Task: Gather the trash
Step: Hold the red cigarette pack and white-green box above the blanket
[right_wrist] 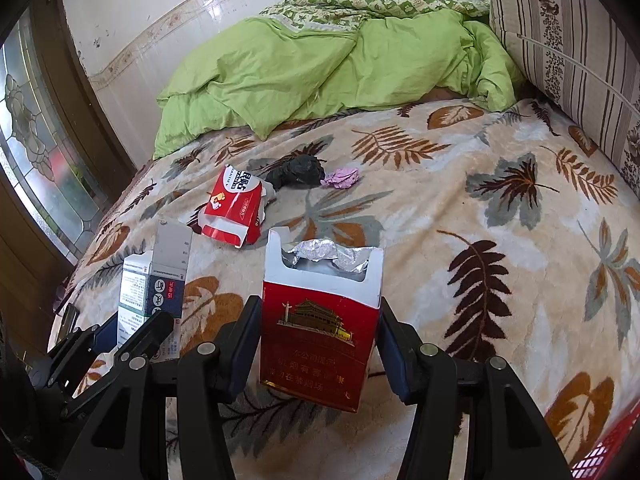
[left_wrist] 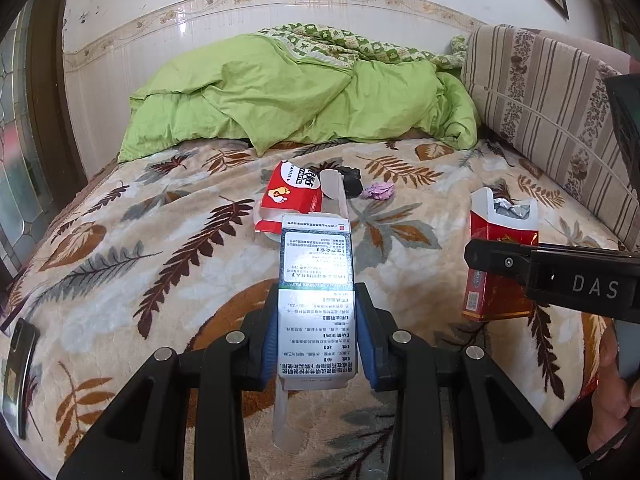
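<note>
The left gripper (left_wrist: 316,340) clamps its blue pads on a narrow medicine box (left_wrist: 316,280), end flap open, its side packed with small Chinese print. The right gripper (right_wrist: 318,344) holds a red cigarette pack (right_wrist: 320,336) by its sides; the lid is flipped up and crumpled silver foil (right_wrist: 326,256) shows inside. A gate building and gold Chinese warning text mark its front. Further out on the leaf-patterned blanket (right_wrist: 500,280) lie a torn red carton (right_wrist: 236,210) with a footprint logo, a black wad (right_wrist: 298,172) and a pink crumpled paper (right_wrist: 342,178).
</note>
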Action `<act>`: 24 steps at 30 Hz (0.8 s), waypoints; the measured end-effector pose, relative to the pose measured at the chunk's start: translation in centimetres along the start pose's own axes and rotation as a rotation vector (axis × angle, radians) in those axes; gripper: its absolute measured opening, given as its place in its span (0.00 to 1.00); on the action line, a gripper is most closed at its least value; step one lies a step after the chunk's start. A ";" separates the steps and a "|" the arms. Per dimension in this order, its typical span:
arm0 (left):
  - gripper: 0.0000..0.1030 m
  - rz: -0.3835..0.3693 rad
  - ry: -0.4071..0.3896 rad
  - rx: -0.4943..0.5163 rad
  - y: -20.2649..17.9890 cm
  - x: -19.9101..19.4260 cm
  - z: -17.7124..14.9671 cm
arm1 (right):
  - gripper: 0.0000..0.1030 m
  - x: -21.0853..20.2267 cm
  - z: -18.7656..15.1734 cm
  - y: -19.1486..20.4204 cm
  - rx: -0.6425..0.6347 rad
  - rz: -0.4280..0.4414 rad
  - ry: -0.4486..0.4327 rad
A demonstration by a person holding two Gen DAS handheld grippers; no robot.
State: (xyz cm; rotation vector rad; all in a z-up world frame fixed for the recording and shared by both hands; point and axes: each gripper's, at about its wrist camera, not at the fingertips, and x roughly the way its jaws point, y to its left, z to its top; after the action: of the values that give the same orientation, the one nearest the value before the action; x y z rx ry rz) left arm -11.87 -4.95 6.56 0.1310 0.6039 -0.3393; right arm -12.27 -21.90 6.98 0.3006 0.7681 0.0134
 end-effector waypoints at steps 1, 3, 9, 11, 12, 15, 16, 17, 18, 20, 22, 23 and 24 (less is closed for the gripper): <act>0.31 0.000 0.000 0.000 0.0 0.0 0.0 | 0.57 0.0 0.0 0.0 0.001 0.001 0.000; 0.31 0.001 0.000 0.002 0.0 0.0 0.0 | 0.57 0.0 0.0 0.0 0.000 -0.001 0.001; 0.31 0.002 0.001 0.001 -0.1 0.0 0.0 | 0.57 -0.1 0.0 -0.1 0.001 0.000 -0.002; 0.31 0.001 0.001 0.001 -0.1 0.0 0.0 | 0.57 -0.1 0.0 -0.1 0.001 0.000 -0.001; 0.31 0.002 0.001 0.001 -0.1 0.0 0.0 | 0.57 -0.1 0.0 -0.1 0.001 0.000 -0.001; 0.31 0.002 0.001 0.001 -0.1 0.1 0.0 | 0.57 -0.1 0.0 -0.1 0.001 0.000 -0.001; 0.31 0.002 0.002 0.002 -0.1 0.1 0.0 | 0.57 -0.2 0.1 -0.1 0.001 -0.001 -0.001; 0.31 0.003 0.002 0.002 -0.1 0.1 0.0 | 0.57 -0.2 0.0 -0.1 0.001 -0.001 -0.002; 0.31 0.004 0.002 0.002 -0.1 0.0 0.1 | 0.57 -0.2 0.1 -0.1 0.001 -0.001 -0.002; 0.31 0.003 0.002 0.001 -0.1 0.1 0.1 | 0.57 -0.2 0.1 -0.1 0.002 -0.001 -0.003; 0.31 0.004 0.002 0.002 -0.1 0.1 0.1 | 0.57 -0.2 0.1 -0.1 0.001 -0.001 -0.002; 0.31 0.004 0.002 0.001 -0.1 0.1 0.1 | 0.57 -0.2 0.1 -0.1 0.000 -0.001 -0.003; 0.31 0.004 0.002 0.001 -0.1 0.1 0.1 | 0.57 -0.2 0.1 -0.1 0.001 -0.001 -0.003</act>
State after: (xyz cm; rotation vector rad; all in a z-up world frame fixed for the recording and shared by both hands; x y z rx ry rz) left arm -11.83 -5.11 6.59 0.1339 0.6058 -0.3358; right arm -12.39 -22.05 7.13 0.3009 0.7652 0.0115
